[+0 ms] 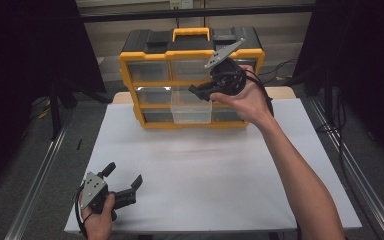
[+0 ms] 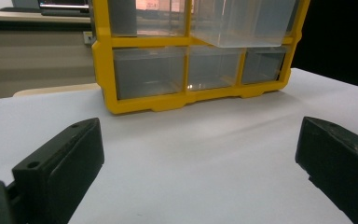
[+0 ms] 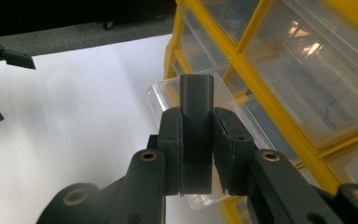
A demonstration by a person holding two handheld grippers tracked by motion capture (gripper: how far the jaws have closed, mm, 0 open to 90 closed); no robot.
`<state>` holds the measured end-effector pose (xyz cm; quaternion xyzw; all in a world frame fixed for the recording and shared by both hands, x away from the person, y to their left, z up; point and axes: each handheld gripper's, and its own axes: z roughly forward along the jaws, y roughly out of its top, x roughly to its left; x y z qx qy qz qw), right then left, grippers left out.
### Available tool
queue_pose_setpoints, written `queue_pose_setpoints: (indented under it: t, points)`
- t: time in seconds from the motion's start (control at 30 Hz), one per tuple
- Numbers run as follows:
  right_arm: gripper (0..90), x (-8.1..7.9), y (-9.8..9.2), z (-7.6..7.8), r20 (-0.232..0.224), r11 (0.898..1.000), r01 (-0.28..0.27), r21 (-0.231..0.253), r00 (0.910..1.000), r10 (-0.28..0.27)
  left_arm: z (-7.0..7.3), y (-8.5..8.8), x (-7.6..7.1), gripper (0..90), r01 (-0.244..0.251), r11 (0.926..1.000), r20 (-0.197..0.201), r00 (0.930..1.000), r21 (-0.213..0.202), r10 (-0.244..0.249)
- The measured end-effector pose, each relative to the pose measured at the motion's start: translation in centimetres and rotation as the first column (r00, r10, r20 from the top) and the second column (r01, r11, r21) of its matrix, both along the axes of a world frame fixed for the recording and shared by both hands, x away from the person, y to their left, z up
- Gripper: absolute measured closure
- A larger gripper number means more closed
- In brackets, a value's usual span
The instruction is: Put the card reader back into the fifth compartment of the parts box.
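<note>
1. The right claw is clamped on a small dark grey block, which stands upright between its pads. So the pick-up looks done (my reading).
2. Just beyond and below that claw, one clear drawer is pulled out of the yellow organizer. It looks empty.
3. What is left, as I judge it: lower the block into the drawer, let go, then push the drawer shut.
4. The block is plain, matte, rectangular with rounded edges, its top rising above the pads.
5. The left claw rests on the desk, well apart from the organizer, jaws spread wide and holding nothing.
</note>
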<state>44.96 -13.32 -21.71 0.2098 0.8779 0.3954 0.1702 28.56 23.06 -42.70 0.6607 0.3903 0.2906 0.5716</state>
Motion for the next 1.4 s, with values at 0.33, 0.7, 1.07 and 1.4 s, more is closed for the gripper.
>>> queue_pose_setpoints:
  t: [0.33,0.7,1.07,1.4]
  points:
    - [73.1,1.4,0.6,0.0,-0.019,0.999,0.026,-0.044,0.9995,-0.026,0.0,0.0,0.0,1.3,-0.001,1.0,0.002,1.0,-0.003,0.001]
    - [73.1,3.0,1.4,-0.6,-0.078,0.995,0.032,-0.091,0.9962,-0.039,0.0,0.0,0.0,1.3,0.0,1.0,0.003,1.0,-0.006,0.0]
    - [73.0,4.6,1.9,-1.2,-0.11,0.993,0.027,-0.119,0.9932,-0.04,0.1,0.2,0.0,1.3,-0.001,0.9999,0.004,1.0,-0.015,0.001]
    - [73.1,5.3,1.9,-2.2,-0.155,0.987,0.04,-0.158,0.9857,-0.065,0.0,0.2,0.0,1.3,-0.002,1.0,0.001,1.0,-0.007,0.002]
